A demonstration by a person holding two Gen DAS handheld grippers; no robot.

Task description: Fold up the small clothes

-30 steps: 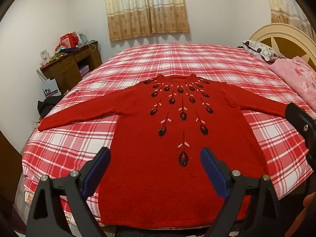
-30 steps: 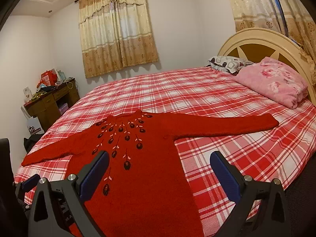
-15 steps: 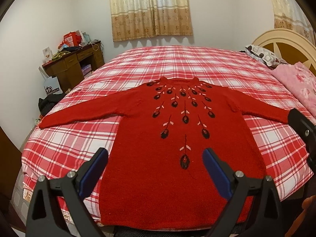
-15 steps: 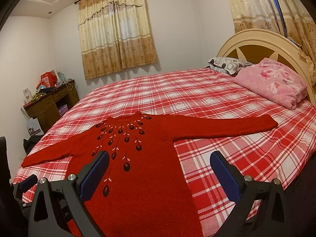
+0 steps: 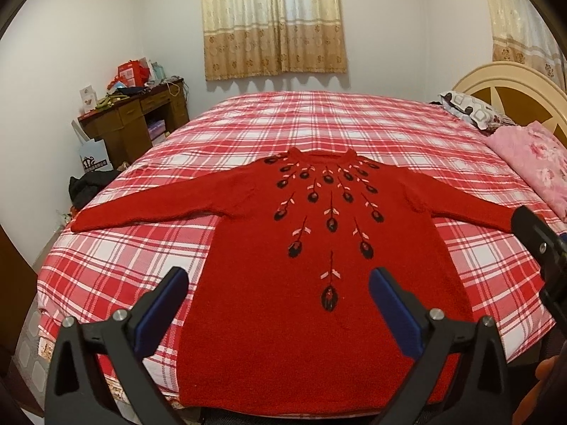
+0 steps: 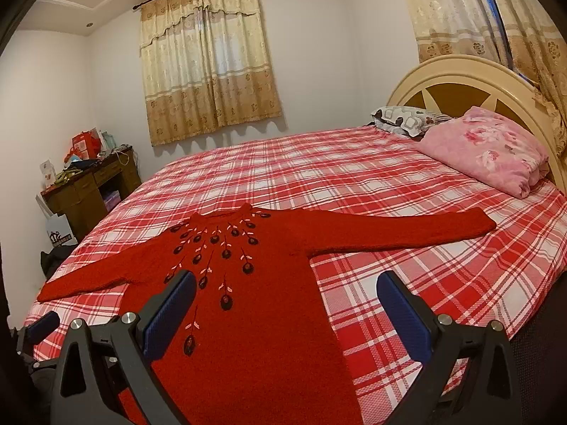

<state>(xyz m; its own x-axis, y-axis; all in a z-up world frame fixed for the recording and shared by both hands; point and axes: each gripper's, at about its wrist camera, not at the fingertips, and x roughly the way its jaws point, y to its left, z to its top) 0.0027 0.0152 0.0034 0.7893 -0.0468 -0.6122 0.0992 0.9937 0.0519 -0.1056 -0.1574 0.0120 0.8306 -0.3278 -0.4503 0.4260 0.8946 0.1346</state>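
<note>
A red knitted sweater [image 5: 319, 326] with dark embroidered drops lies flat, front up, on the red-and-white plaid bed [image 5: 319, 120], both sleeves stretched out sideways. In the right wrist view the same sweater [image 6: 269, 347] fills the lower left. My left gripper [image 5: 278, 287] hovers above the sweater's hem, its jaws still opening wide with nothing between the blue pads. My right gripper [image 6: 285, 290] hangs open over the sweater's right side and the bedspread [image 6: 407, 283], holding nothing.
A pink folded quilt [image 6: 485, 148] and a patterned pillow [image 6: 404, 120] lie by the cream headboard [image 6: 460, 78]. A cluttered brown desk [image 5: 134, 120] stands at the left wall, with a paper bag [image 5: 93, 157] and dark clothes [image 5: 88, 187] on the floor. Curtains [image 5: 273, 21] hang behind.
The left gripper's jaws have spread a little wider and its view has tilted slightly, so the sweater sits lower in it. The right gripper has kept still.
</note>
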